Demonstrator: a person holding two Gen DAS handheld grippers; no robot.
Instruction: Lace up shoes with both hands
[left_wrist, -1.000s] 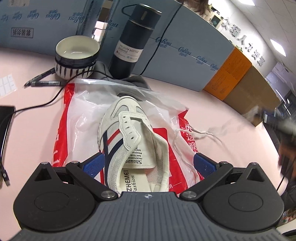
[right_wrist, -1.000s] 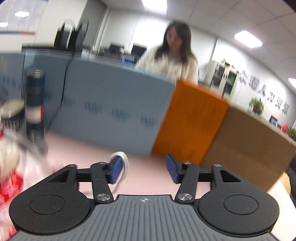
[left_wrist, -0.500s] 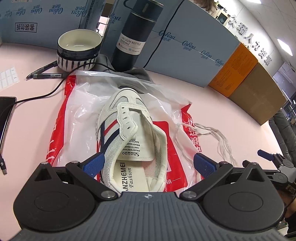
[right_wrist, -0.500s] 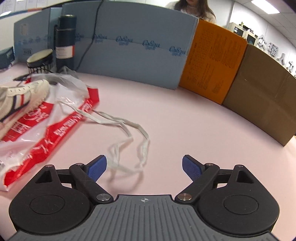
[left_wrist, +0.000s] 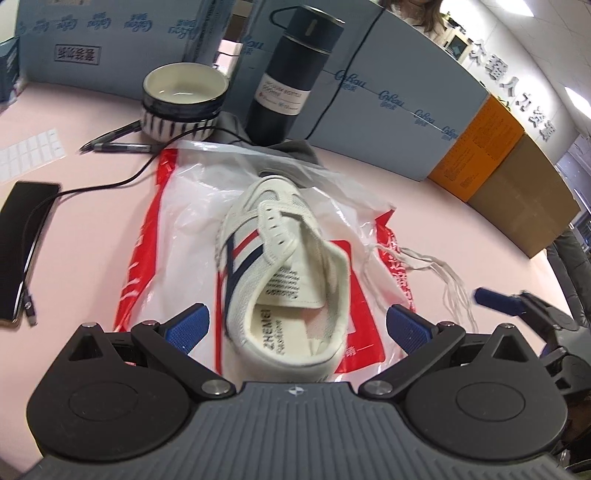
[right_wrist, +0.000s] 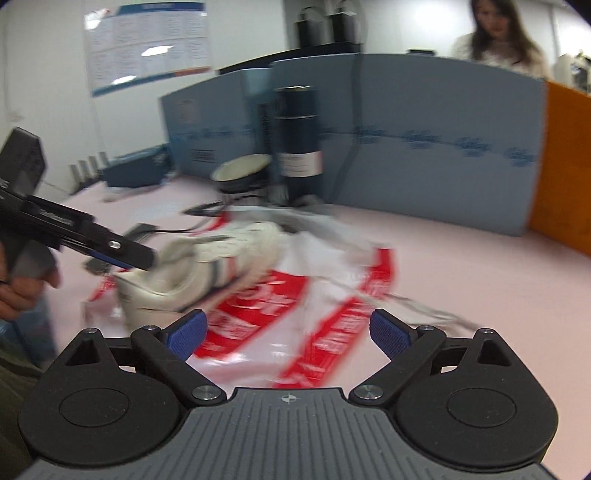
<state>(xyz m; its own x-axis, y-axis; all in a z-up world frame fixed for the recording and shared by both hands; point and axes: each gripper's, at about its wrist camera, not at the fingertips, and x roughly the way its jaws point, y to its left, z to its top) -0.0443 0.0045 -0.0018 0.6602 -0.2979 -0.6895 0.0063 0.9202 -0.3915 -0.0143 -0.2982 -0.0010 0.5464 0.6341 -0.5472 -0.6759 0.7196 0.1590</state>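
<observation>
A white sneaker (left_wrist: 280, 273) with red and navy stripes lies on a red-and-white plastic bag (left_wrist: 177, 236), its eyelets unlaced. My left gripper (left_wrist: 297, 326) is open, a pad on either side of the heel without touching it. The white lace (left_wrist: 436, 273) lies loose on the pink table, right of the bag. My right gripper (right_wrist: 288, 332) hovers over the bag's near corner, its jaws opening with nothing between them. One of its blue fingers (left_wrist: 495, 299) shows near the lace. In the blurred right wrist view the sneaker (right_wrist: 207, 266) is ahead-left, with a left gripper finger (right_wrist: 122, 254) by its heel.
Behind the shoe stand a striped bowl (left_wrist: 184, 96) and a dark vacuum bottle (left_wrist: 295, 74), with pens (left_wrist: 118, 140) beside them. A phone (left_wrist: 26, 251) with a cable lies at the left. Blue partitions (left_wrist: 388, 92) and cardboard boxes (left_wrist: 517, 184) line the far edge; a person (right_wrist: 498, 40) stands behind.
My right gripper let go of the lace, which dropped onto the table. It then swung left and down toward the shoe with wider jaws. The left gripper has hardly moved.
</observation>
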